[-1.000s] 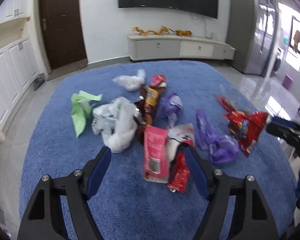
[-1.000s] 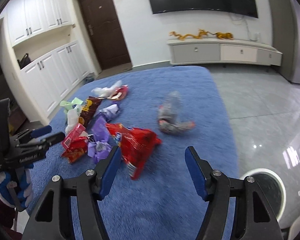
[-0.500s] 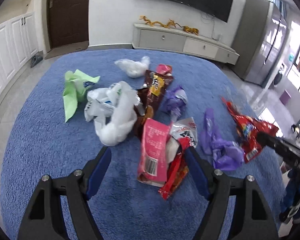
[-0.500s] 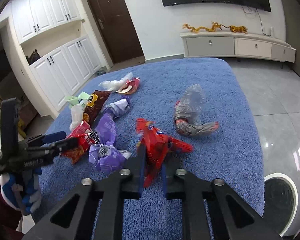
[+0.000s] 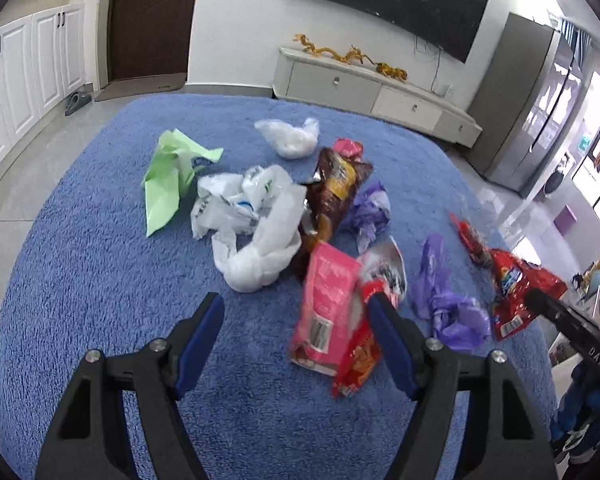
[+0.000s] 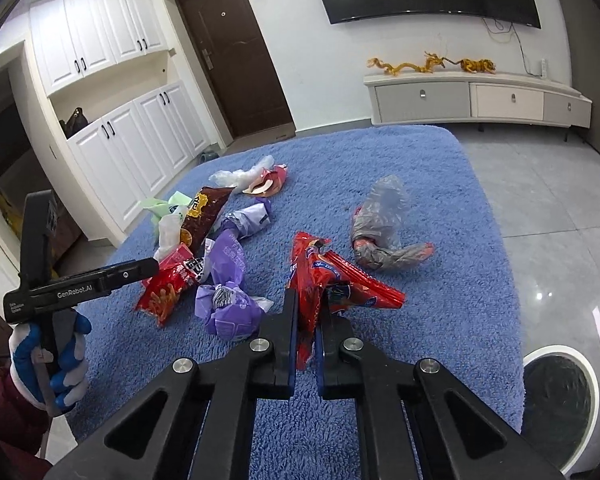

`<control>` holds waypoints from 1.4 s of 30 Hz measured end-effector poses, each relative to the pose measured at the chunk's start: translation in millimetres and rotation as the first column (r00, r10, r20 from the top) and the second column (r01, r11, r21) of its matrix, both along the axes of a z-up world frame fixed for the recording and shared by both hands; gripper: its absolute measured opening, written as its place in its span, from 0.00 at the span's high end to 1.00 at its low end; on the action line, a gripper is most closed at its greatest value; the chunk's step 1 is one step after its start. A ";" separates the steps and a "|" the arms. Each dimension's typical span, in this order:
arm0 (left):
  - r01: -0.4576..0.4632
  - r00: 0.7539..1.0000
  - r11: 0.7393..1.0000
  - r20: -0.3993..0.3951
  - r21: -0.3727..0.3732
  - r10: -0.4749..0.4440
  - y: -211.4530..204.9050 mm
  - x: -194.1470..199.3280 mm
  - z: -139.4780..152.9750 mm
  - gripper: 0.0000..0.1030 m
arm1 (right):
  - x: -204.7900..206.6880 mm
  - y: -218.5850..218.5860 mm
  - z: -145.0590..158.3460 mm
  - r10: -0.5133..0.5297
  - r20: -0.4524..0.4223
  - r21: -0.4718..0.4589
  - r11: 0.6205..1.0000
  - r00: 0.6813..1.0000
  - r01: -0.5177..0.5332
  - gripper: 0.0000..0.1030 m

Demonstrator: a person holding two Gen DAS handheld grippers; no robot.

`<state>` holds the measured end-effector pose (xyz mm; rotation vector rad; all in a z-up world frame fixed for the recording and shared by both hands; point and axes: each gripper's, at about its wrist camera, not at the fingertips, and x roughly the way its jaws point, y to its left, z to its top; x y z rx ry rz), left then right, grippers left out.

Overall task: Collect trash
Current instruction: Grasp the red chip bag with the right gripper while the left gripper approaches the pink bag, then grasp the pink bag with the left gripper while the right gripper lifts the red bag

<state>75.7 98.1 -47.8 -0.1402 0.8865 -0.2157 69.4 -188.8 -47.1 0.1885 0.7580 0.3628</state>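
Green bag [image 5: 168,184]: leftmost of the litter, toward the blue rug's [image 5: 100,280] left edge.
Left gripper [image 5: 296,320]: jaws partly apart and just been narrowing, astride the pink packet [image 5: 326,312], not pressing it.
Right gripper [image 6: 308,320]: clamped on the red snack bag [image 6: 332,276], near the rug's right edge.
Bin [image 6: 556,404]: on the floor, right of the rug.

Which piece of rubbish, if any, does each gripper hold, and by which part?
The right gripper is shut on the crinkled red foil snack bag, pinching its near end. The left gripper, whose jaws have just been closing, holds nothing.
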 end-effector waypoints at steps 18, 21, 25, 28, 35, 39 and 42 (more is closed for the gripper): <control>0.031 0.998 0.999 -0.045 -0.025 -0.032 -11.9 11.5 -14.3 0.46 | -6.3 -1.2 -4.1 -0.005 -0.012 -0.017 1.000 1.000 0.005 0.94; 0.065 0.996 0.998 -0.059 -0.015 -0.065 -24.0 16.1 -20.3 0.54 | -6.7 -0.5 -4.4 -0.002 -0.011 -0.019 1.000 1.000 0.001 0.94; 0.094 0.994 0.996 -0.057 -0.012 -0.094 -32.2 13.7 -20.3 0.73 | -10.7 -2.3 -2.0 -0.002 -0.003 -0.023 1.000 1.000 0.002 0.95; 0.073 0.996 0.997 -0.045 0.016 -0.072 -29.8 7.5 -18.9 0.77 | -13.7 -3.1 -0.5 0.000 0.004 -0.028 1.000 1.000 0.000 0.95; 0.003 0.997 0.993 0.079 0.115 -0.012 -25.2 -15.8 12.9 0.78 | -22.0 -5.7 4.2 0.004 0.037 -0.024 1.000 0.999 -0.003 0.95; 0.045 0.987 0.992 0.146 0.119 -0.062 -46.8 -19.7 37.7 0.78 | -30.2 -16.9 15.0 -0.027 0.080 -0.010 1.000 0.996 0.028 0.95; 0.141 0.974 0.984 0.161 0.107 -0.157 -76.8 -19.5 46.2 0.78 | -37.6 -30.2 21.8 -0.069 0.105 -0.010 0.997 0.992 0.071 0.95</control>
